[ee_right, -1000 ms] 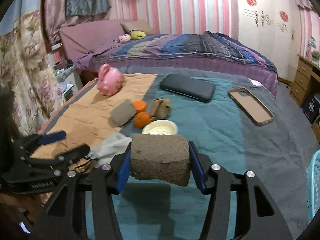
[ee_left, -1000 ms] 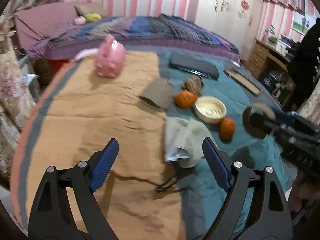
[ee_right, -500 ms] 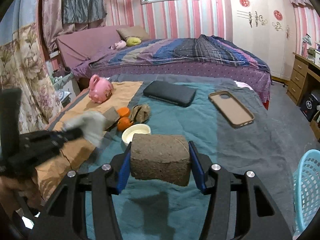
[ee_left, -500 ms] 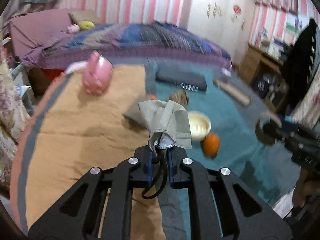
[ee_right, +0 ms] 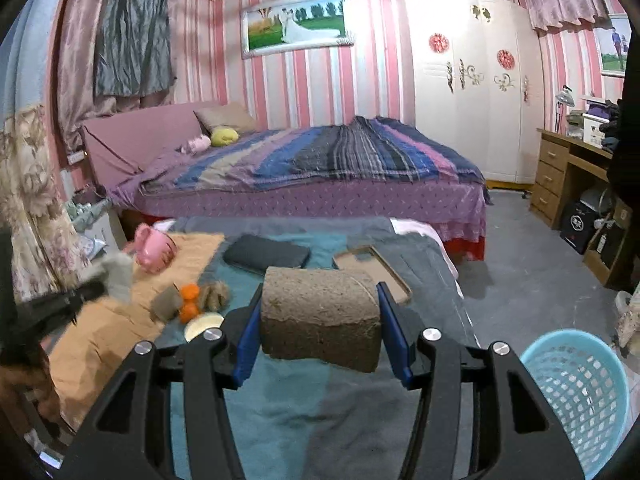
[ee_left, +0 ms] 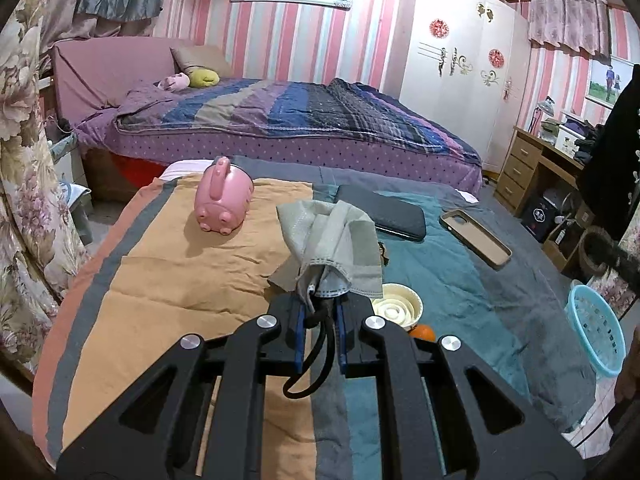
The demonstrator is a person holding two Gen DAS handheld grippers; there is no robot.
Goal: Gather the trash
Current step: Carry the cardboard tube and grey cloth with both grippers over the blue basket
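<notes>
The left wrist view shows the left gripper [ee_left: 320,320] clamped together on a crumpled grey face mask [ee_left: 336,244], its black ear loop dangling between the fingers, lifted above the cloth-covered table [ee_left: 160,288]. Just past the mask sit a cream bowl [ee_left: 398,307] and an orange [ee_left: 423,332]; what the bowl holds cannot be told. Further back lie a pink piggy bank [ee_left: 225,200], a dark flat case [ee_left: 390,216] and a phone case [ee_left: 476,238].

Only the right wrist view shows the right gripper [ee_right: 318,320] closely: its blue pads press on both ends of a brown fibrous block [ee_right: 320,314], held above the table's near edge. Beside it on the floor stands a light blue basket [ee_right: 576,396], which looks empty in the part visible. A black box under the desk [ee_right: 578,222] carries white writing too small to read.
</notes>
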